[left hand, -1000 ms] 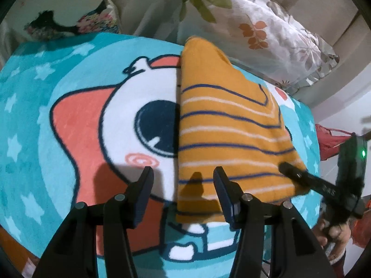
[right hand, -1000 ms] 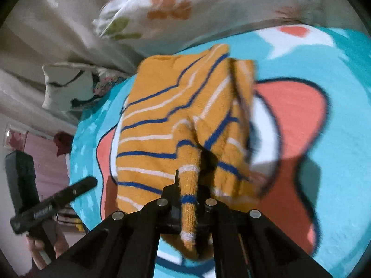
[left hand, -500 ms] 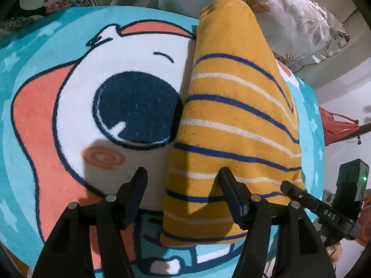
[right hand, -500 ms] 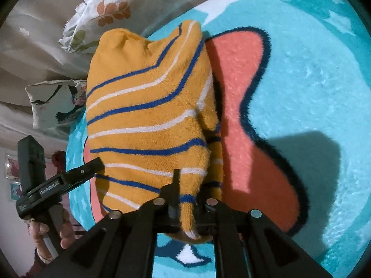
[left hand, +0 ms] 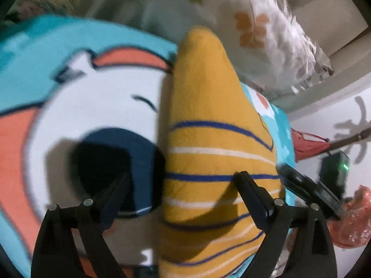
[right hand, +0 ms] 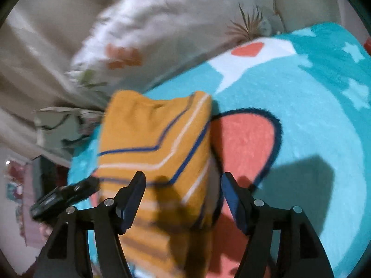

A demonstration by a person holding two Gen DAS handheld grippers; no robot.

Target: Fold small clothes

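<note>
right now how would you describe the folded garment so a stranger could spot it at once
Find the teal cartoon rug in front of the floral pillow. On it lies a folded mustard-yellow knit sweater, the only thing there crossed by thin navy and white stripes.

No legible text, label, brand, number or sign appears in either view. The other gripper's body, left of the striped orange garment, bears a mark too blurred to read.
</note>
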